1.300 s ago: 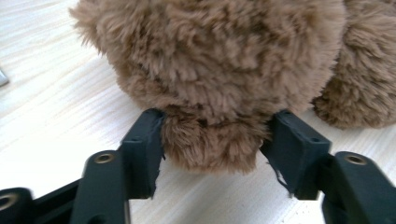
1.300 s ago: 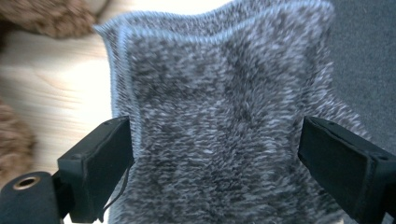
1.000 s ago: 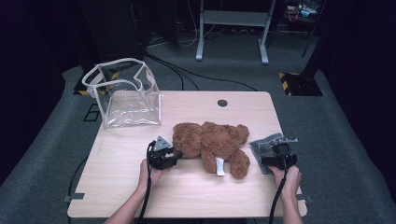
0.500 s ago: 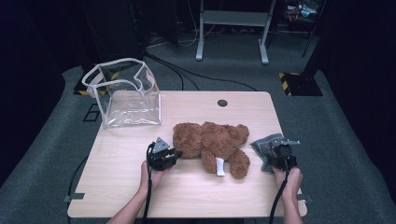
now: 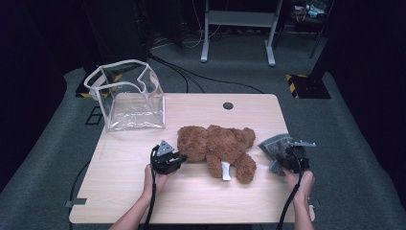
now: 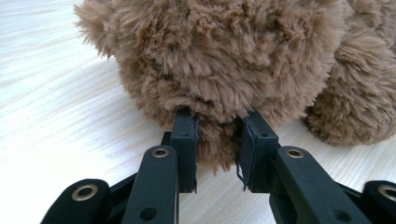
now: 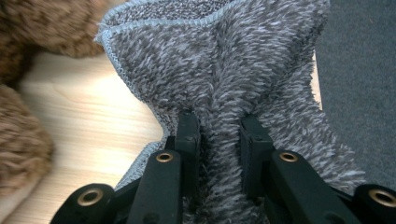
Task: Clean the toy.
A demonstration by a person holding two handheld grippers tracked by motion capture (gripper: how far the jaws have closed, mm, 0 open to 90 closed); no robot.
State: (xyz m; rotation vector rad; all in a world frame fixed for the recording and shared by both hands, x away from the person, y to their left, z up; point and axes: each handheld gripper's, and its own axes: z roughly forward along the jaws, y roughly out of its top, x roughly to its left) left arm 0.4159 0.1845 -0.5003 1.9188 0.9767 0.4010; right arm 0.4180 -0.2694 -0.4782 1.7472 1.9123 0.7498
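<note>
My left gripper (image 6: 218, 140) pinches the teddy bear (image 5: 218, 146) mid-table while my right gripper (image 7: 218, 135), jaws just closing, bunches the grey cloth (image 5: 274, 146) near the right edge — next, lift both toward the clear bag (image 5: 127, 98).

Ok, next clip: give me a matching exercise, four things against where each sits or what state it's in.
Things:
1. teddy bear
2. grey cloth
3. clear bag
4. round hole

Place or state:
A. stands open at the table's far left corner
B. pinched in a fold by the right gripper
C. in the tabletop near the far edge
D. lies mid-table, fur nipped by the left gripper

Pairs: 1-D, 2-B, 3-A, 4-C
</note>
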